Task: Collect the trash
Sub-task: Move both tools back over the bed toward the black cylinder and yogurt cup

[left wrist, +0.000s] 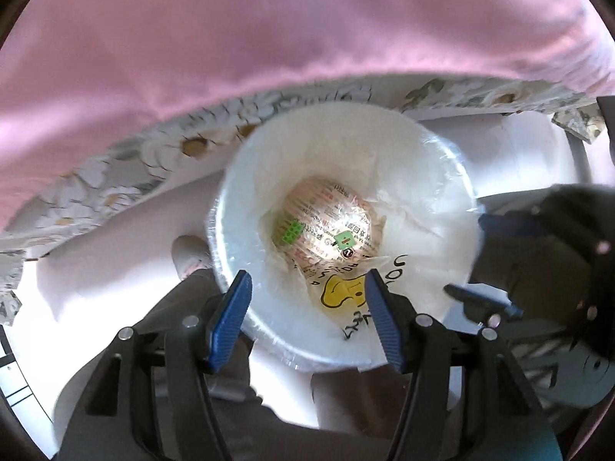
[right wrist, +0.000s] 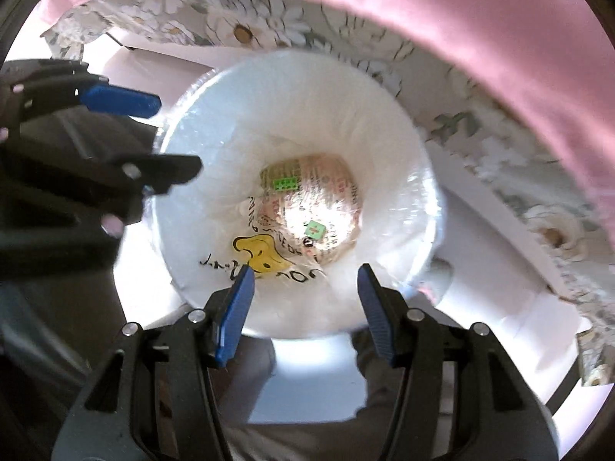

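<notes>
Both grippers hang open and empty over a lined white bin, with the trash already lying at the bottom.

The left gripper (left wrist: 307,296) has its blue fingers (left wrist: 230,319) parted about halfway with nothing between them, and the right gripper (right wrist: 305,292) stands the same, pads clear of any surface; each points straight down into the mouth of the bin (left wrist: 230,199), just above its near rim. A thin clear liner bag (left wrist: 430,192) printed with a yellow duck (left wrist: 342,292) drapes the inside, and a crumpled printed wrapper (left wrist: 326,226) sits in its base. The film looks light, soft and slippery, likely to tear if snagged, so the folded-over edge at the rim seems the best hold, pinched on opposite sides. Beyond are a floral sheet (left wrist: 115,169) and pink cloth (left wrist: 269,30).
</notes>
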The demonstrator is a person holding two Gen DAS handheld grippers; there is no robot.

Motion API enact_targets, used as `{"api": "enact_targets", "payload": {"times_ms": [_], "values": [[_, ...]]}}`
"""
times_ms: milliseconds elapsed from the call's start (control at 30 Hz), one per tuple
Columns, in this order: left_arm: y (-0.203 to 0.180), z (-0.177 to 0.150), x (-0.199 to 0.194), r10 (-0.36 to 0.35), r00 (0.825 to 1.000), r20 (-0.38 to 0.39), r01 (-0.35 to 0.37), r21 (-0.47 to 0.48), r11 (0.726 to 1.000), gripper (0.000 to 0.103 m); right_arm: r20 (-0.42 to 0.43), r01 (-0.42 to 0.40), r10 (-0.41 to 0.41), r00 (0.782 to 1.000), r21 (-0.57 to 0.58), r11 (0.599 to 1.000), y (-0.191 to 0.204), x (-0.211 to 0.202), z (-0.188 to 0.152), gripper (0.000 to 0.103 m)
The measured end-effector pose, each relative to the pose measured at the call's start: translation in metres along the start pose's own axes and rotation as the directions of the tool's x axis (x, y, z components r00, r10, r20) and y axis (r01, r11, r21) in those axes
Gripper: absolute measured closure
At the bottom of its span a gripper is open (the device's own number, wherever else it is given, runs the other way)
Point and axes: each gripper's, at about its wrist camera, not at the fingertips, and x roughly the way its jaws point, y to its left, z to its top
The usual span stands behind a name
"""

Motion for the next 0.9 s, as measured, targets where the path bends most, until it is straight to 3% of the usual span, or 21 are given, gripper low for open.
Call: {"api": "enact_targets", "payload": {"times_ms": [300, 467, 567, 767, 900], "values": [[0.005, 0.011, -0.108, 0.044, 0.983, 0.176, -0.052, 0.042, 0.998, 0.039, 0.120, 0.088, -0.080, 0.990, -0.067, 0.994, -0.006, -0.106, -0.003, 0.047], [0.012, 0.028, -0.174, 0.091, 0.954, 0.284, -0.106, 0.038, 0.994, 0.032, 0.213, 0.169, -0.150, 0.965, -0.072, 0.983, -0.024, -0.173, 0.004, 0.047], [0.019, 0.044, -0.212, 0.119, 0.932, 0.342, -0.138, 0.030, 0.990, 0.028, 0.265, 0.187, -0.170, 0.949, -0.041, 0.981, -0.042, -0.216, 0.009, 0.037], [0.026, 0.076, -0.263, 0.162, 0.896, 0.414, -0.184, 0.015, 0.983, 0.025, 0.337, 0.226, -0.231, 0.913, 0.054, 0.973, -0.085, -0.283, 0.028, 0.035], [0.034, 0.101, -0.285, 0.188, 0.877, 0.442, -0.210, 0.000, 0.978, 0.020, 0.364, 0.260, -0.286, 0.887, 0.118, 0.958, -0.107, -0.320, 0.048, 0.028]]}}
